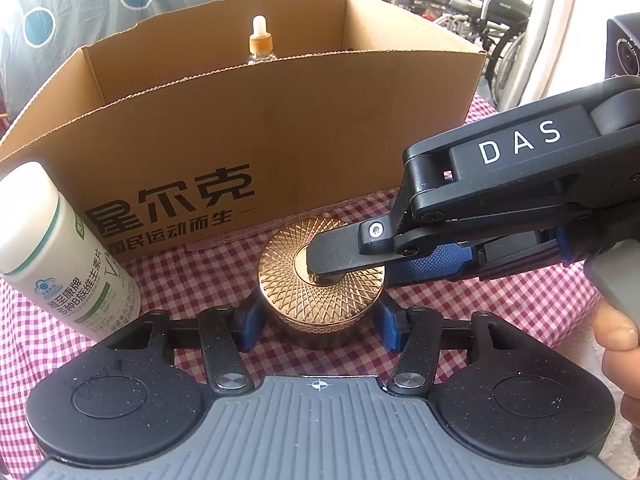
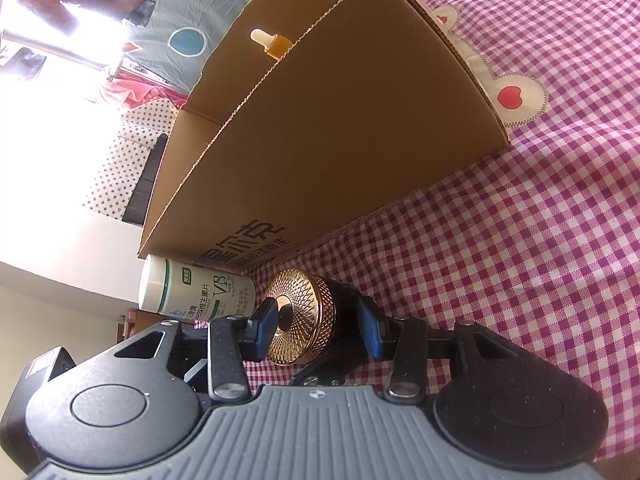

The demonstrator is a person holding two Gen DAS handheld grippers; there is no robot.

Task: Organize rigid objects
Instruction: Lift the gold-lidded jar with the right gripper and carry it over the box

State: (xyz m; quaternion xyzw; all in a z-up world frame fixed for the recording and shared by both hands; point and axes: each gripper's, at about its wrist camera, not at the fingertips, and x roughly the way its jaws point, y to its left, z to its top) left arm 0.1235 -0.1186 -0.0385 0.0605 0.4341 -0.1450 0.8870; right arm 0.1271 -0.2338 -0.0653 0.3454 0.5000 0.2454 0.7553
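At the far left a white bottle [image 1: 60, 256] stands on the checked cloth [image 1: 500, 312], just beside the box [image 1: 280, 128] front; in the right wrist view it sits close behind the jar [image 1: 322, 276], so a swing leftward could knock it over.

The gold jar stands on the cloth, near the box wall and outside it; 2 grippers work it at once. The left gripper [image 1: 318, 326] has its blue pads [image 1: 390, 328] either side of the jar's dark base, jaws apart; whether they press the base I cannot tell, and there seems a small gap on the right. If it is not truly clamped, the jar could spin or tip when the other tool moves.

The right gripper [image 2: 316, 322] comes in from the side, rolled over, spanning the jar from top to bottom; 1 finger lies across the lid's centre knob, the other at the base, and a clamp is not shown. The lid is ribbed metal and looks slick; a squeeze off-centre could let it squirt out, or lift the lid alone.

A dropper bottle [image 1: 259, 42] stands in the box already; a careless drop beside it could topple it.
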